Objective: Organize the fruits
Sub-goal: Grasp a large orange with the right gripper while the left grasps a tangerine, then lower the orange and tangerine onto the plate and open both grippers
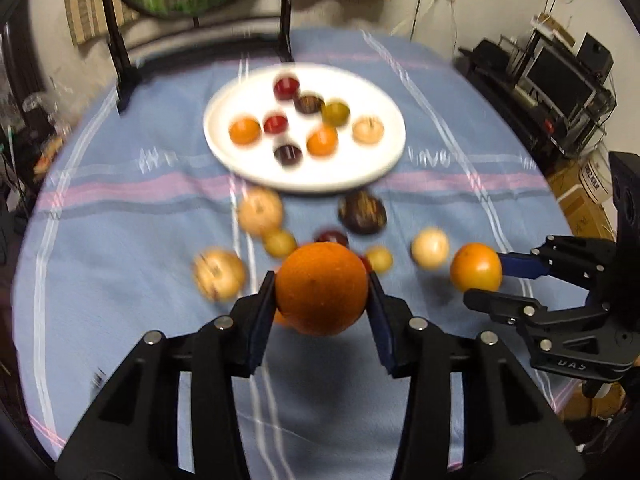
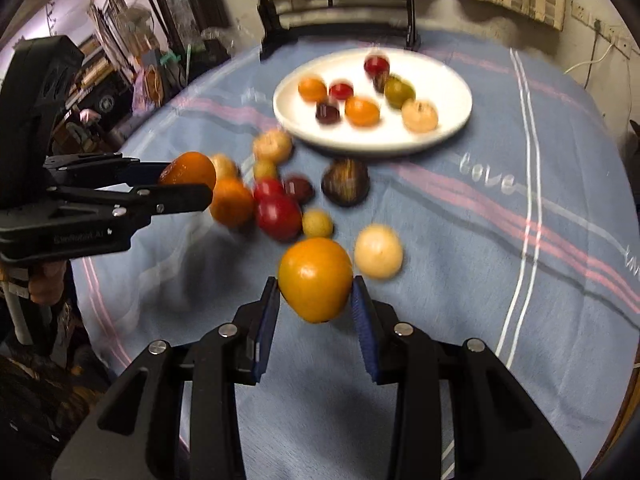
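**Gripping fruit in both grippers, plate ahead**

Your left gripper (image 1: 322, 292) is pinching a big orange (image 1: 321, 288) btwn its blue pads, held above the cloth, near you. Your right gripper (image 2: 316, 292) is clamped on a smaller yellow-orange fruit (image 2: 315, 279) the same way; from the left wrist cam it shows at the right w/ that fruit (image 1: 476, 267) at its tips.

Just beyond both, loose fruit lies on the cloth: a red one (image 2: 279, 216) touching an orange one (image 2: 231, 202), a pale round one (image 2: 378, 251) just beside your right-hand fruit, a small yellow one (image 2: 317, 223), and a dark brown one (image 2: 345, 181) nearest the plate. Frames are motion-blurred, so exact kinds can't be told.

Farther out, the white plate (image 1: 240, 160) carries eight small fruits: orange, red, dark, green, pale. All sits on a blue tablecloth (image 2: 500, 280) w/ pink and white stripes. A black stand (image 1: 286, 20) rises behind the plate.
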{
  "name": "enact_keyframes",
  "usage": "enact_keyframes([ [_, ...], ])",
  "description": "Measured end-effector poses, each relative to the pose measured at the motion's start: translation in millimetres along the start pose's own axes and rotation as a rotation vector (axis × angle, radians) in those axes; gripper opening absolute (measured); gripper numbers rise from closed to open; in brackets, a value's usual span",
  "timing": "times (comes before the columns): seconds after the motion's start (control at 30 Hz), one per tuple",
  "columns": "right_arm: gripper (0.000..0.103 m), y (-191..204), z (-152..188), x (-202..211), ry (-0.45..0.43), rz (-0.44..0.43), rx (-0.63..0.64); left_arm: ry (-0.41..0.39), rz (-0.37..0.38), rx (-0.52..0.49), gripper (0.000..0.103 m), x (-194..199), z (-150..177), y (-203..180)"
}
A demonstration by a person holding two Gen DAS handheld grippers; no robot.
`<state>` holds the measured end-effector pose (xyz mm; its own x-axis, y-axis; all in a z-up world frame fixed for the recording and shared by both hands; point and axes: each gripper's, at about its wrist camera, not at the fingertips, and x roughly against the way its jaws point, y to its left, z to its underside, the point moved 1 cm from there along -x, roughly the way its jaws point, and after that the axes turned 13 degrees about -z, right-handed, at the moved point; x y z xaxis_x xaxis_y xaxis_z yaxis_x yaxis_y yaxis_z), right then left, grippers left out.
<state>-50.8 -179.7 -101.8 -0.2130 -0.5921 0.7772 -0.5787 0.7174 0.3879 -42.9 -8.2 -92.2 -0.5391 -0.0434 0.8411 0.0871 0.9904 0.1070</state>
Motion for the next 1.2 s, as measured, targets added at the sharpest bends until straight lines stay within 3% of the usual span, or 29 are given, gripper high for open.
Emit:
enact_keyframes([
  [0.27,0.037,27.8,-68.4,55.3,-0.208,0.017,0.081,-0.172,-0.053,-0.019,0.044,43.1,-68.5,15.2],
  [0.47,0.037,32.6,-102.9,75.1,-0.293,0.021,0.088,-0.226,-0.056,-0.036,0.044,58.2,-97.5,13.1],
  [0.93,0.037,15.2,-125.0,55.7,-0.274,0.038,0.057,-0.19,-0.027,-0.061,0.044,15.9,-121.0,7.7],
  [1.2,0.037,-13.5,-130.0,27.2,-0.217,0.027,0.004,-0.141,-0.071,-0.078,0.044,-22.9,-132.6,6.5],
])
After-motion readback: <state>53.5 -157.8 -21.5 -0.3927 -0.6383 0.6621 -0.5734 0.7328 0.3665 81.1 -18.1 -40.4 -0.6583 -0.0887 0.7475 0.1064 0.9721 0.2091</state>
